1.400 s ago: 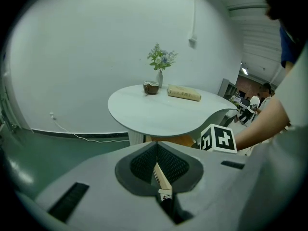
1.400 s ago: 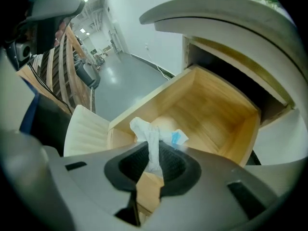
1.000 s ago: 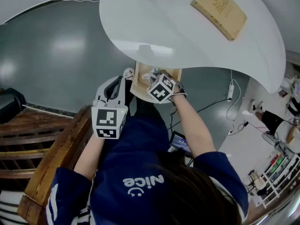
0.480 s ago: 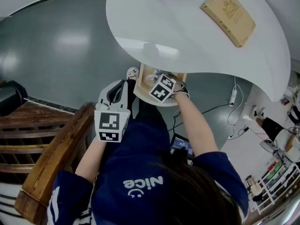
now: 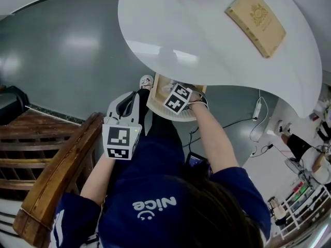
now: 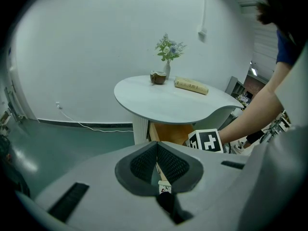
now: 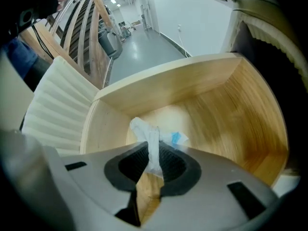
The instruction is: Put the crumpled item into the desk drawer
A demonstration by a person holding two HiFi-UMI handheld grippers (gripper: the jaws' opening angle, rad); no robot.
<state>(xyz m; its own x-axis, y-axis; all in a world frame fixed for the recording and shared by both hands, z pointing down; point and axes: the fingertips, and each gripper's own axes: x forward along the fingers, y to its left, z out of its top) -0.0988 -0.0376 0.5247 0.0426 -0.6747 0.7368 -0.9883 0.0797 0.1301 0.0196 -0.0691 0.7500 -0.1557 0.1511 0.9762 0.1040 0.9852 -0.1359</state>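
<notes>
Tissue (image 7: 144,129) is pinched between the right gripper (image 7: 153,166) fingers (image 7: 132,163) inside the open drawer (image 7: 231,105), the left gripper (image 6: 157,165) is clenched empty, and only release, probably drawer closing too, is judged left.

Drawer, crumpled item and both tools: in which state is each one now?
Drawer: open, pulled out under the white table.
Right tool: shut on the crumpled item.
Crumpled item: pinched, inside the drawer.
Left tool: shut, empty.
</notes>
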